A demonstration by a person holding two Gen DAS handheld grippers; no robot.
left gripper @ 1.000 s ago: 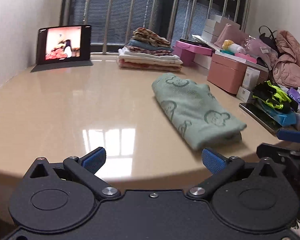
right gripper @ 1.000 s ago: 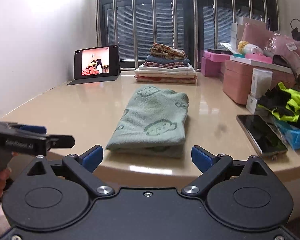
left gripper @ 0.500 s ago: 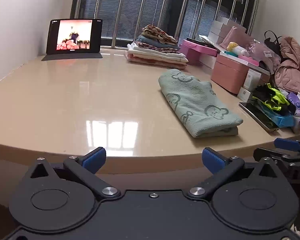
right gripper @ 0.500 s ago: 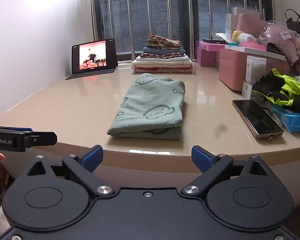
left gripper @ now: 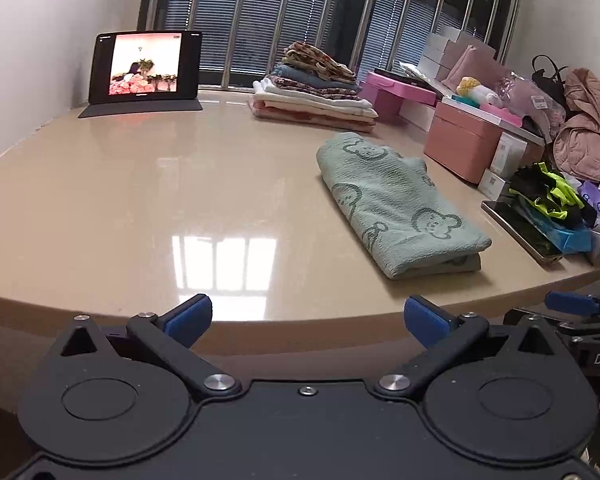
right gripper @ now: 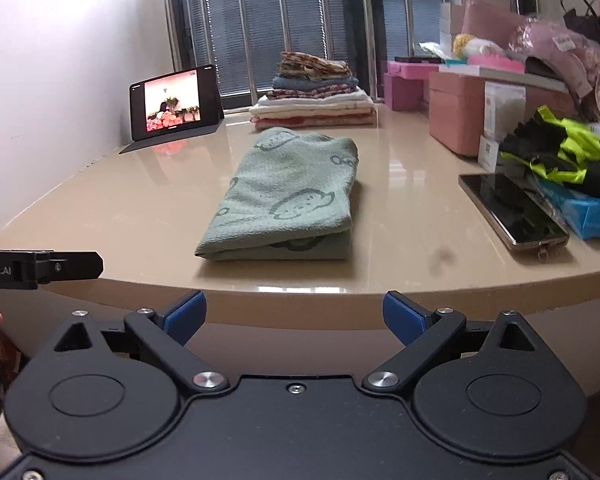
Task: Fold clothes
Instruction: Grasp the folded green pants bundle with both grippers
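Green towel [right gripper: 287, 200], one, printed with cartoon bear heads, lay folded into a long rectangle on the beige worktop [right gripper: 139, 208], its near end close to the front rim. Nothing rested on it and nothing touched it.

Behind it, against the window bars: one stack of folded clothes [right gripper: 314, 98], several layers, well apart from the towel. At the far left corner: one tablet [right gripper: 173, 102], propped upright on its cover, screen lit.

Right side of the worktop, crowded: one phone [right gripper: 512, 212], flat, screen up, near the towel but apart from it; one black and neon-yellow garment [right gripper: 560, 152] bunched on a blue packet [right gripper: 592, 214]; one large pink box [right gripper: 456, 112] with a smaller pink box [right gripper: 404, 84] behind it; further cartons, a pink bag and a quilted jacket [left gripper: 584, 136] heaped beyond, not countable.

Left tool [left gripper: 306, 318]: fingers spread wide, released, gripping nothing, held off the front rim of the worktop. Right tool [right gripper: 293, 316]: likewise spread and empty, in front of the rim, facing the towel's near end. Each tool showed at the edge of the other's view.
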